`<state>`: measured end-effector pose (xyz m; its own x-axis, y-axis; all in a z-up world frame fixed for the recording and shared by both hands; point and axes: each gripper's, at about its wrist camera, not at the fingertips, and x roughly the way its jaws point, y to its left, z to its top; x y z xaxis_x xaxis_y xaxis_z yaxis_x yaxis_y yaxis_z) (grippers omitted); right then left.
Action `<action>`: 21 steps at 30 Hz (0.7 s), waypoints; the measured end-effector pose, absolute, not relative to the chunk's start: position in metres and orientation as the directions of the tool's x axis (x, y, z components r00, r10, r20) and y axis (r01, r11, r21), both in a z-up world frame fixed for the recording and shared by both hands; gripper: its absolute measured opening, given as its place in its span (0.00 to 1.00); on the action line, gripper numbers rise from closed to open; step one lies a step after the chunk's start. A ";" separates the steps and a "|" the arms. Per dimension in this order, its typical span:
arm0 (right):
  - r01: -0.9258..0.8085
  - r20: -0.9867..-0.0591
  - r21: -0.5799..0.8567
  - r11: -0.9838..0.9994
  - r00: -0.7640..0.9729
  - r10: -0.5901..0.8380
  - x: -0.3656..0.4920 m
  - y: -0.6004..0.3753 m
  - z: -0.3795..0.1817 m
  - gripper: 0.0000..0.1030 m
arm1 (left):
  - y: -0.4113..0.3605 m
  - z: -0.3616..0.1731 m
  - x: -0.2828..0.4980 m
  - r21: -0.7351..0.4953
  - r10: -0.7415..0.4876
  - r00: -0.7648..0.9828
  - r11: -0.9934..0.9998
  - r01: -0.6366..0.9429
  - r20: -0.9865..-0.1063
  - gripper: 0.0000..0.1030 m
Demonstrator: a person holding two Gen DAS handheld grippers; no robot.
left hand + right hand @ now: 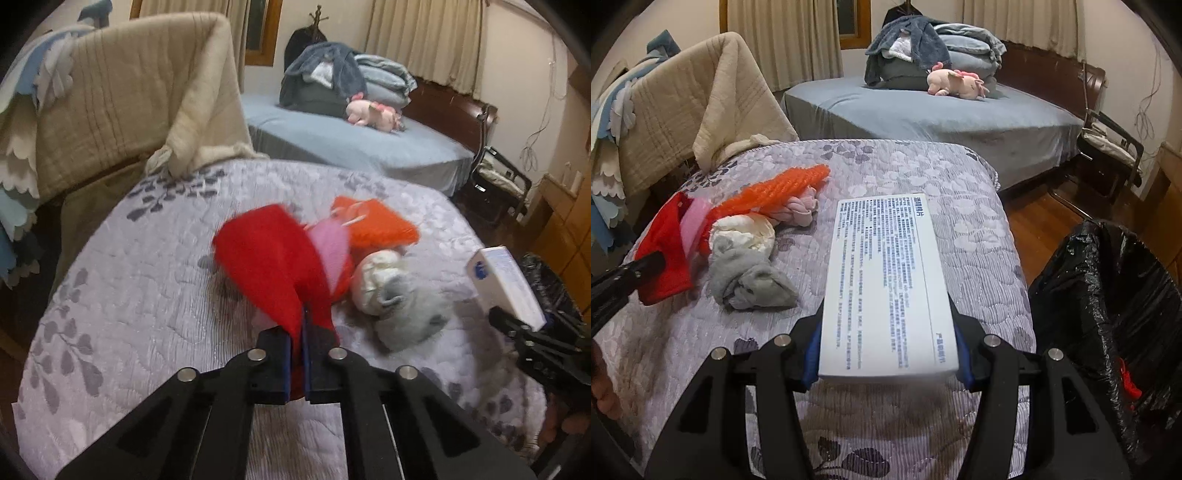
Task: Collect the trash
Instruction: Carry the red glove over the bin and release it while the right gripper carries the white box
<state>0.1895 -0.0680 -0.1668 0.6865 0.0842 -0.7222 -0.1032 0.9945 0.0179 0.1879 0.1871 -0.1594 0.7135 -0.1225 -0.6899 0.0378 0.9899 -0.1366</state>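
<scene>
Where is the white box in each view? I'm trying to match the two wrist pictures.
Left wrist: white box at the right edge, held in the right tool.
Right wrist: centre foreground, clamped between the tool's blue pads.
Shared landmark: grey sock on the quilt.

Near bed point(923, 177): quilted lilac cover, grey leaf print. Far bed point(960, 122): blue-grey sheet, dark wooden headboard point(1045, 70) behind, folded bedding point(964, 44) and a pink plush toy point(955, 83) on top. Beige quilt point(129, 92) draped over a frame at left, with blue and white scalloped cloth point(22, 122) beside it. Cream curtains point(1019, 22) along the back wall; wood-framed window point(853, 22) between them. Wooden floor point(1034, 221). Metal-framed chair point(1108, 144) at right. Pale walls, cords hanging point(535, 136).
</scene>
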 end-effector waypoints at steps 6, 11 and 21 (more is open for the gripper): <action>-0.133 -0.706 0.020 0.991 0.700 0.108 0.181 -0.064 -0.155 0.52 | 0.188 -0.142 0.162 -0.144 -0.124 0.733 0.989 0.035 -0.669 0.05; -0.153 -0.707 0.022 0.988 0.696 0.124 0.171 -0.062 -0.150 0.52 | 0.187 -0.141 0.142 -0.140 -0.121 0.724 0.990 0.034 -0.679 0.05; -0.159 -0.694 0.037 0.987 0.707 0.140 0.159 -0.067 -0.122 0.52 | 0.175 -0.097 0.131 -0.142 -0.135 0.791 0.988 0.061 -0.597 0.04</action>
<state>0.1595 -0.0673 -0.1216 0.7067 0.1399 -0.6936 -0.1586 0.9866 0.0374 0.1306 0.1750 -0.0969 0.7911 -0.1348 -0.5967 0.0614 0.9880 -0.1418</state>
